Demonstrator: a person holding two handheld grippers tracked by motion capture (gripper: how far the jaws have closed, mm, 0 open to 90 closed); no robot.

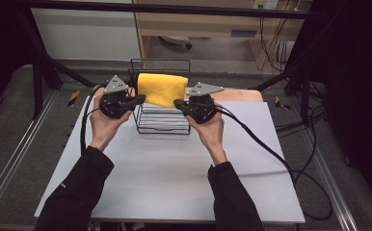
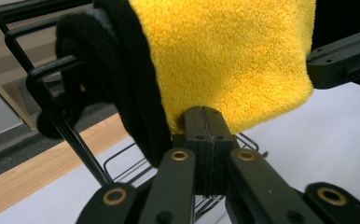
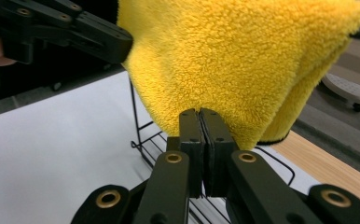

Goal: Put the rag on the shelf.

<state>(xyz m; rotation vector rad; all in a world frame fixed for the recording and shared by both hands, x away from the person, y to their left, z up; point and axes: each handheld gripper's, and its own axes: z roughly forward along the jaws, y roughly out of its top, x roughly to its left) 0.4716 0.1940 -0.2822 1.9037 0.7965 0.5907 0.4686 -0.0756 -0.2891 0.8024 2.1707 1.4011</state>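
Yellow cloth (image 1: 163,89) is pinched at its two lower corners, one in each claw, and is held stretched above the black wire rack (image 1: 162,122) at the far middle of the table (image 1: 174,168).

In the left gripper view the left gripper (image 2: 205,114) is seen with its jaws together, clamped on the cloth's bottom edge; a dark band of the cloth's border or backing hangs beside the grip on the rack side. In the right gripper view the right gripper (image 3: 201,116) is likewise closed on the fleecy hem, with the jaws meeting and only a thin fold of pile between them. Seen from above, both claws sit level with each other on either side of the rack, each close to the rack's upper rail.

For the step in hand, judged to be the draping or lifting of the cloth over the rack, both hands should be moved together and kept level, so that the cloth is kept taut and is not dragged against the wires. The grips are shallow, so a sharp tug could pull a corner free.

Inside the rack a row of pale flat pieces (image 1: 161,119), perhaps plates or boards, is seen stacked below the cloth; what they are cannot be told.
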